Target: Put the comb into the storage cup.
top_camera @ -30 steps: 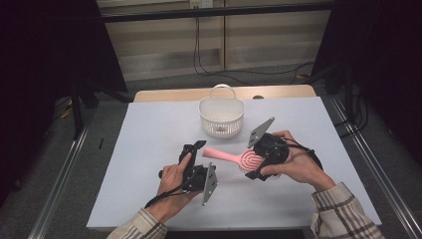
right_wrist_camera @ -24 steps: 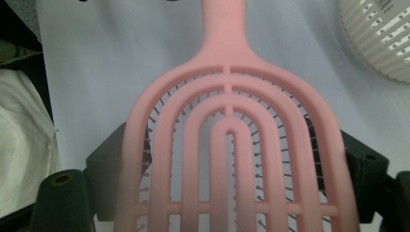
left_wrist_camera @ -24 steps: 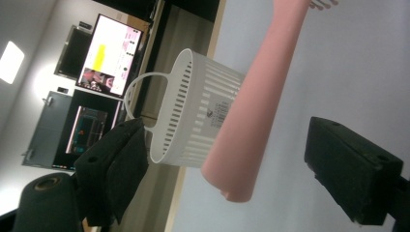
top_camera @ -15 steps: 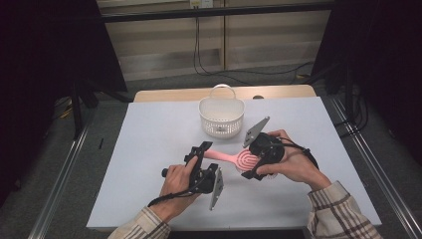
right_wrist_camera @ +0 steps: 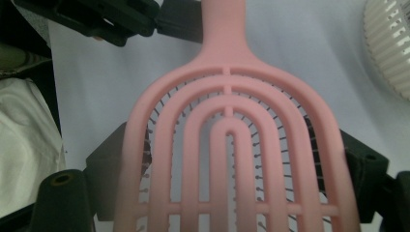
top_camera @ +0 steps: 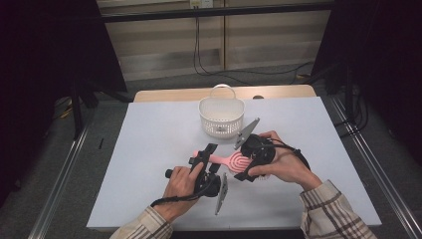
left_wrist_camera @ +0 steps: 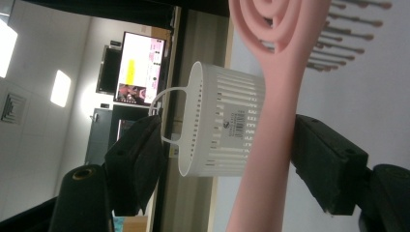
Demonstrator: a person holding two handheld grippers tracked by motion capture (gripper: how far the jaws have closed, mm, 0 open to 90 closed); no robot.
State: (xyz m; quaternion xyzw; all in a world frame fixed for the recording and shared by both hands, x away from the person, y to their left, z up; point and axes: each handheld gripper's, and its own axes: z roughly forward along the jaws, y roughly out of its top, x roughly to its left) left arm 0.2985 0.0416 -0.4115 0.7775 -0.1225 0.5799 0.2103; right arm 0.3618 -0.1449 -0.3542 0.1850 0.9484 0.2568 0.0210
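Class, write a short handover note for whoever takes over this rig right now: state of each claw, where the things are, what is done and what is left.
Right claw: shut on the head of the pink hairbrush, held above the table.
Left claw: jaws have just been closing around the brush handle; a gap shows at one pad, so no firm grip yet.
White basket: upright at the far middle of the table, nothing seen in it.
Done: brush lifted and offered to the left claw.
Left: probably finish the left grip, release the right, then perhaps put the brush in the basket.

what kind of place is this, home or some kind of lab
Most likely a lab or recording room, not a home: a bare white table framed by metal rails, cables trailing down the back wall, and a lit monitor on the wall beyond the white basket.
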